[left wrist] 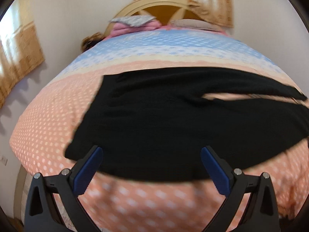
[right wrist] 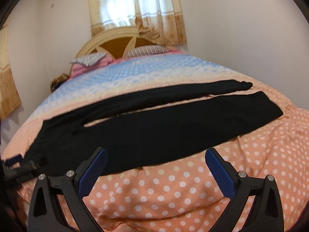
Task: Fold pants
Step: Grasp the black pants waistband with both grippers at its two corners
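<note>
A pair of black, soft-knit pants [right wrist: 154, 123] lies flat across a wide bed covered by a salmon-pink quilt with white polka dots [right wrist: 193, 185]. Toward the head of the bed the quilt changes to a pale blue band with white dots [right wrist: 154, 69]. In the right wrist view the waist end sits at 9 o'clock and the two legs run side by side toward 2 o'clock, a narrow strip of quilt showing between them. The far leg ends in a bunched cuff.

The left gripper [left wrist: 151, 154], black-framed with blue ribbed pads, hovers over the near waist edge of the pants with its jaws spread wide and nothing between them. The right gripper [right wrist: 156, 157] stands equally wide apart above the near edge of the closer leg, empty.

At 12 o'clock a cream arched wooden headboard with a brown inset panel [right wrist: 115, 42] backs the bed. Against it rest a striped pillow [right wrist: 146, 51] and a pink folded blanket topped by a grey patterned cloth [right wrist: 90, 61]. Behind the headboard hangs a tan patterned curtain over a bright window [right wrist: 135, 11]. A second similar curtain [left wrist: 17, 58] hangs on the plain white wall at 9 o'clock. The left wrist view is motion-blurred.
</note>
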Available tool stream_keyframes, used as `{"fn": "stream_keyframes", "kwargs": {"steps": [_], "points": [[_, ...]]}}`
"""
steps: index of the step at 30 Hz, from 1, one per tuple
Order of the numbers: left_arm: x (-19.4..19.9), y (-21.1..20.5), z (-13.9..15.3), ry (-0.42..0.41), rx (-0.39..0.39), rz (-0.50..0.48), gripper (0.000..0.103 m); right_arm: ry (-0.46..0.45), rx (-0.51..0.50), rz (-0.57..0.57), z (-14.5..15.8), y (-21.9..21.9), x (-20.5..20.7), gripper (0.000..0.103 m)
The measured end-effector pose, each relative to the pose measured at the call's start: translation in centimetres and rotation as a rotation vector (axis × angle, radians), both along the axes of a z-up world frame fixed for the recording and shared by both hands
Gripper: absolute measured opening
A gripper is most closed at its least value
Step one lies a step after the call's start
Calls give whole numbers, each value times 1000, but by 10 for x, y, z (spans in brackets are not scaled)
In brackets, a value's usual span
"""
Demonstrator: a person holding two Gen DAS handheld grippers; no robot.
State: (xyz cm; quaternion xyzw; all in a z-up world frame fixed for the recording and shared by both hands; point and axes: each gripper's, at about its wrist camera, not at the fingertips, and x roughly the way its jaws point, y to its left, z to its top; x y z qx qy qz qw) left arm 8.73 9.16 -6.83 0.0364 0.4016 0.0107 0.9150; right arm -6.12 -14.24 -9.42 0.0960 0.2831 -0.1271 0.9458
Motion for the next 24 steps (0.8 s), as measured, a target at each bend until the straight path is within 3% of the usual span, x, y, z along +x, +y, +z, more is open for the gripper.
{"fn": "stream_keyframes", "kwargs": {"steps": [6, 10, 12, 15, 18, 20, 22, 24], "points": [[76, 73, 11, 24, -94, 50, 103, 42, 31, 28, -5, -12, 43, 102], [139, 104, 1, 81, -147, 70, 100, 73, 26, 77, -7, -5, 72, 102], [165, 113, -9, 106, -169, 67, 85, 82, 15, 96, -8, -1, 81, 102], [199, 118, -27, 161, -160, 67, 74, 92, 7, 131, -9, 3, 94, 102], [224, 120, -47, 212, -157, 66, 71, 101, 2, 157, -8, 4, 106, 102], [228, 122, -49, 188, -188, 58, 71, 106, 1, 167, -7, 0, 115, 101], [229, 118, -48, 184, -183, 42, 65, 108, 9, 197, -3, -4, 125, 92], [229, 110, -46, 189, -172, 10, 48, 128, 20, 237, 3, -12, 139, 79]]}}
